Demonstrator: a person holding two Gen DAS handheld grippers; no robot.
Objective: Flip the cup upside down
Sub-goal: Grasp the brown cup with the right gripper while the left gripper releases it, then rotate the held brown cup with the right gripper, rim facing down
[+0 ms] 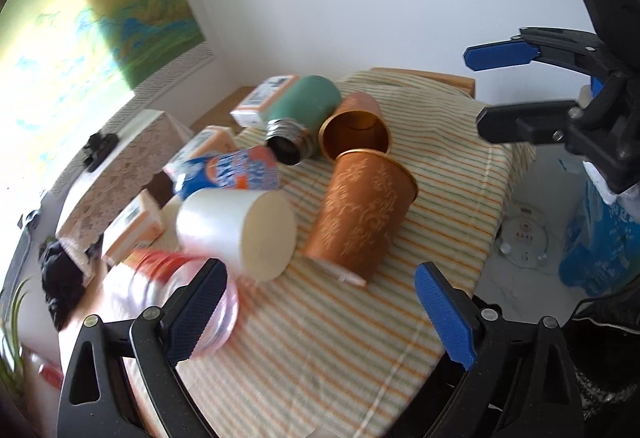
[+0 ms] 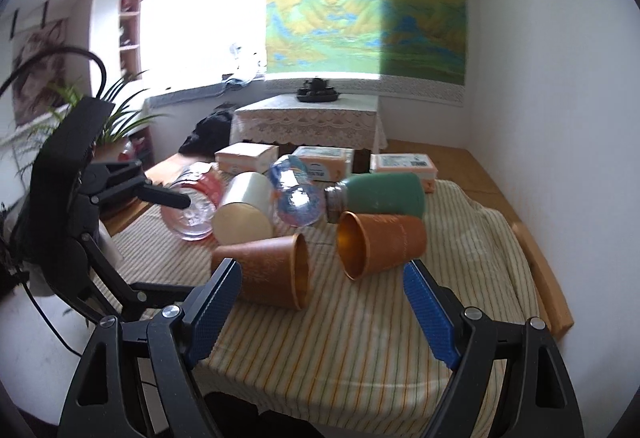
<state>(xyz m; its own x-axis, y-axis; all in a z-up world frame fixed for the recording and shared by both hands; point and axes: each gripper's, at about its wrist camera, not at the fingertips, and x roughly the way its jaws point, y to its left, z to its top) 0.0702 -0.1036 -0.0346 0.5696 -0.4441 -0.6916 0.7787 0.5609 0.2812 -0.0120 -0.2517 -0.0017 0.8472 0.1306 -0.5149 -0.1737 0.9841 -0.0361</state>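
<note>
Several cups lie on their sides on a striped cloth [image 1: 320, 338] over a table. An orange patterned cup [image 1: 360, 213] [image 2: 268, 270] lies nearest, a second orange cup [image 1: 356, 125] [image 2: 380, 242] behind it shows its gold inside. A white cup [image 1: 236, 226] [image 2: 244, 209], a clear glass [image 1: 192, 298] [image 2: 192, 205], a clear blue-printed cup [image 1: 236, 173] [image 2: 296, 197] and a green bottle [image 1: 304, 113] [image 2: 380, 193] lie beside them. My left gripper [image 1: 320, 314] is open and empty, close above the glass and the patterned cup. My right gripper [image 2: 324, 310] is open and empty, in front of the orange cups; it also shows in the left wrist view [image 1: 500, 89].
Orange-and-white boxes [image 2: 320, 157] lie behind the cups. A lace-covered low table [image 2: 308, 117] with a tea set stands further back. A plant [image 2: 120, 109] stands left. Wooden platform edge [image 2: 540, 270] runs on the right. Blue bag [image 1: 600, 238] sits on the floor.
</note>
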